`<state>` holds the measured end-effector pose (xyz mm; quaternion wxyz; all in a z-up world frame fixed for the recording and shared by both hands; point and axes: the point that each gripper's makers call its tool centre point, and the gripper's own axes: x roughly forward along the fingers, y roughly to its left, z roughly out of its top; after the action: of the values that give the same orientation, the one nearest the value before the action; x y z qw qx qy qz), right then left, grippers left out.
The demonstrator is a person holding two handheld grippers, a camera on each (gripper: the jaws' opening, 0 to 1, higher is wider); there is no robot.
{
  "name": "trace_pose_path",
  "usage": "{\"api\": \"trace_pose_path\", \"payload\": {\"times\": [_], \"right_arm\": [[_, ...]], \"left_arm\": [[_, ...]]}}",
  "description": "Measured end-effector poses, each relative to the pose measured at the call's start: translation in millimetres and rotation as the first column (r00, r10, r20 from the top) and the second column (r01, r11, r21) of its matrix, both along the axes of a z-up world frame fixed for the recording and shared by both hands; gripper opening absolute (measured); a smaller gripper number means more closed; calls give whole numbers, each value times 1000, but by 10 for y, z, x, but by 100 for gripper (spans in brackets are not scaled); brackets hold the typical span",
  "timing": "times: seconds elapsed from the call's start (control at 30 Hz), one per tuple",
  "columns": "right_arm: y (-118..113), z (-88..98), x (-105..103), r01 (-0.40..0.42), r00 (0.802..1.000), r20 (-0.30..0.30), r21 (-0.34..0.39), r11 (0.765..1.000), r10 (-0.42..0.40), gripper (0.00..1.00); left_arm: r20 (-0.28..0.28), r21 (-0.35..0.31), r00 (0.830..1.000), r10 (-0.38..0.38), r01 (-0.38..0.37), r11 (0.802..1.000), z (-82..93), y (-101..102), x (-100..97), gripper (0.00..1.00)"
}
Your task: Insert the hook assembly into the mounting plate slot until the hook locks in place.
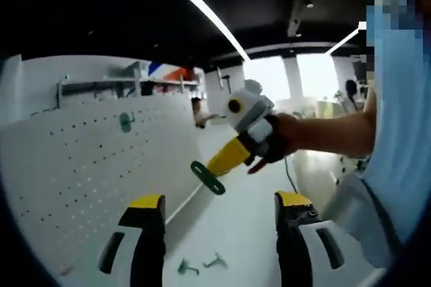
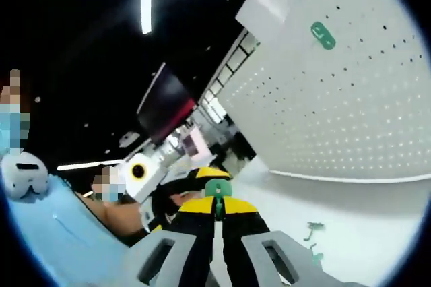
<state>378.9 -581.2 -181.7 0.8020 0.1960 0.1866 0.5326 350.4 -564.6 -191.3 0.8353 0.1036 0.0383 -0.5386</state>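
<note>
Green hook held up near the white pegboard

The left gripper view shows its own left gripper (image 1: pixel 219 214) with jaws spread wide and bare — and, beyond it, the right gripper (image 1: pixel 214 174) pinching a green hook assembly (image 1: pixel 207 178) in the air just right of the pegboard (image 1: pixel 81 166), where one green hook (image 1: pixel 126 121) already hangs. Two loose green hooks (image 1: pixel 201 264) lie on the white table (image 1: pixel 236 233) nearby. The right gripper view adds the close look — its jaws clamped on the green piece (image 2: pixel 217 190).

A green hook plate (image 1: pixel 207 177) — held aloft; another (image 1: pixel 126 122) hangs on the white pegboard (image 1: pixel 74 172).
</note>
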Motion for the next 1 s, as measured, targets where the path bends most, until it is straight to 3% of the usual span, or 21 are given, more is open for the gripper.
{"api": "trace_pose_path", "payload": {"times": [0.07,0.23,0.3,0.4,0.5,0.57,0.6,0.73,0.8,0.83,0.87,0.93,0.97,1.0], "right_arm": [[-23,35,32,31,999,23,2,1000,-31,1],[-165,31,214,156,978,151,-73,985,-144,1],[-220,58,280,197,966,186,-70,978,-182,1],[-306,46,360,266,938,261,-121,956,-228,1],[-382,78,427,351,891,361,-160,923,-276,1],[-408,90,448,378,875,386,-167,910,-293,1],[-442,104,478,408,856,417,-177,896,-307,1],[-484,152,509,460,810,490,-189,867,-323,1],[-548,216,544,505,769,535,-174,846,-349,1],[-550,226,538,507,764,543,-172,845,-348,1],[-586,264,552,531,739,567,-159,833,-363,1],[-634,288,566,558,714,592,-157,815,-375,1],[-683,328,584,589,676,633,-155,793,-378,1],[-708,335,587,603,662,646,-158,782,-380,1]], "left_arm": [[-3,2,1000,4,-4,1000,-6,8,3,66],[-9,8,1000,11,-11,1000,-27,17,11,65],[-13,6,1000,14,-13,1000,-30,20,11,64],[-10,6,1000,23,-23,1000,-29,36,21,63],[-14,-1,999,32,-32,999,-28,49,25,63],[-16,-2,999,39,-39,999,-38,59,31,62],[-18,-2,999,40,-40,999,-43,62,32,62],[-21,-1,999,43,-43,999,-52,69,28,61],[-21,-5,999,48,-48,999,-46,79,37,61],[-21,-8,998,55,-55,998,-38,88,46,61],[-21,-11,998,57,-57,998,-34,92,49,61],[-24,-17,998,64,-65,998,-28,108,62,61],[-24,-18,997,67,-68,998,-30,115,64,61],[-26,-19,997,73,-73,997,-35,126,68,61]]}}
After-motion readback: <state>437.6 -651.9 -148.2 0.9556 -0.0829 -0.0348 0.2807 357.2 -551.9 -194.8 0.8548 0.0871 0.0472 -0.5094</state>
